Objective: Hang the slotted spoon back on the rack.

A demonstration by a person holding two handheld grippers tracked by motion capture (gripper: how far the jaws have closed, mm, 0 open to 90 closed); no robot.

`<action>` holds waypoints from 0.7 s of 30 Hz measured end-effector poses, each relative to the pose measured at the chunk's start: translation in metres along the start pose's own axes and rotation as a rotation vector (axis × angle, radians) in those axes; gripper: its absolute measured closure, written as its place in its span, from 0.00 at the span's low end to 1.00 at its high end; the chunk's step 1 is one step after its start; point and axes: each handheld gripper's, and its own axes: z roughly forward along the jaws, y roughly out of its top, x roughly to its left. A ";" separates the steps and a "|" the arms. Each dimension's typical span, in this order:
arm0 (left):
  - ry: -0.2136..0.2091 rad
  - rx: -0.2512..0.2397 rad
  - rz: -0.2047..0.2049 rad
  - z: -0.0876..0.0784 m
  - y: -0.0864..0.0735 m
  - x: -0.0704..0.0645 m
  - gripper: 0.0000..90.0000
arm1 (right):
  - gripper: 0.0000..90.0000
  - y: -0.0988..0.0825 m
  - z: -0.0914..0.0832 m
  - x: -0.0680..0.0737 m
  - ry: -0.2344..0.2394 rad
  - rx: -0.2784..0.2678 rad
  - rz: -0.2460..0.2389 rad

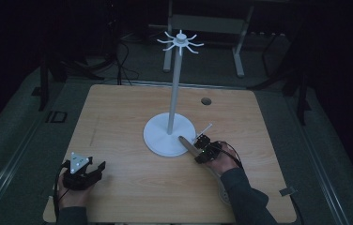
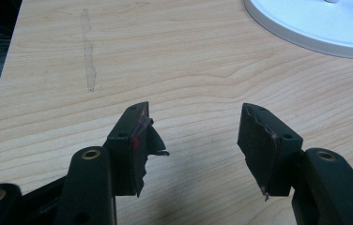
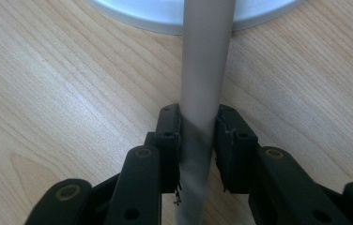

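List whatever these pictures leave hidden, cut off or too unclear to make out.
- Grey utensil: the right gripper view crops both ends, so its type is unclear; in the high view the right tool and hand cover most of it.
- White stand base: cut by the left gripper view's top edge.
- Stand's top hooks: too small to count surely.
- Room beyond the wooden table: too dark.

High view: dim and underexposed; the surroundings beyond the table [image 1: 118, 117] fall to near black, and fine detail is soft and grainy. The white stand [image 1: 170, 133] is the brightest item, without glare. Both gripper views: brighter, even, diffuse lighting; wood grain is sharp. Soft shadows lie under the jaws. The grey handle [image 3: 203, 93] appears slightly soft at close range.
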 end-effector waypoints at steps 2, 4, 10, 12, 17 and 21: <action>0.000 -0.001 -0.001 0.000 0.000 0.000 0.50 | 0.80 0.000 0.001 0.000 0.000 0.001 0.000; -0.001 -0.001 -0.001 0.000 0.000 0.000 0.50 | 0.80 0.001 0.002 0.001 -0.004 0.005 -0.001; 0.000 -0.003 -0.003 0.000 0.000 0.000 0.49 | 0.82 0.001 0.002 0.002 -0.017 0.004 -0.004; 0.000 -0.003 -0.003 0.000 0.000 0.000 0.50 | 0.82 0.000 0.002 0.004 -0.029 -0.002 -0.006; 0.001 -0.002 -0.002 0.000 0.000 0.000 0.50 | 0.82 0.000 -0.002 0.004 -0.028 -0.021 -0.002; 0.001 -0.001 0.000 0.000 0.000 0.000 0.50 | 0.83 -0.002 -0.009 0.005 -0.028 -0.060 0.002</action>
